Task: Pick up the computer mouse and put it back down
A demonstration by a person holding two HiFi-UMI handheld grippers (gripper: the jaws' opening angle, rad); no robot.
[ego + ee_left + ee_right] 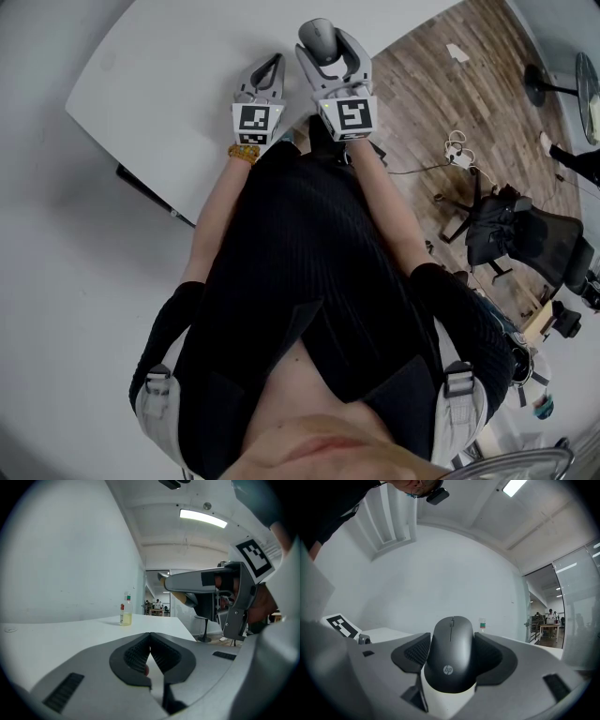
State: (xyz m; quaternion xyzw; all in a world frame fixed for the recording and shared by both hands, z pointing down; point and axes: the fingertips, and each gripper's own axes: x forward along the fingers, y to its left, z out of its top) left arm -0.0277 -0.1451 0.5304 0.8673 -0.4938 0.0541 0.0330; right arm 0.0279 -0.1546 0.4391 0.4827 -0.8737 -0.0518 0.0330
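Wearer: a person in a black ribbed top, both forearms reaching toward 12 o'clock in the head view.
Bracelet [244, 153]: yellow beads on the left wrist, just behind the left marker cube [257, 118].
Left gripper [276, 60]: jaws pressed together with nothing between them; its dark ribbed pads [136, 654] meet at the tips, low over the table.
Right gripper [328, 45]: at 3 o'clock of the left one and just beside it; its jaws pinch the computer mouse by its two sides.
Computer mouse [451, 658]: black, scroll wheel pointing away from the camera, logo end nearest; seemingly lifted clear of the table top, though the gap beneath it is not in plain sight.
Table [169, 94]: white, rounded corner, under both grippers.
Bottle [125, 611]: upright on the table at 11 o'clock from the left jaws, well apart, holding yellowish liquid.
Office chair [511, 234]: black, on the wooden floor [422, 84] at 3 o'clock in the head view.
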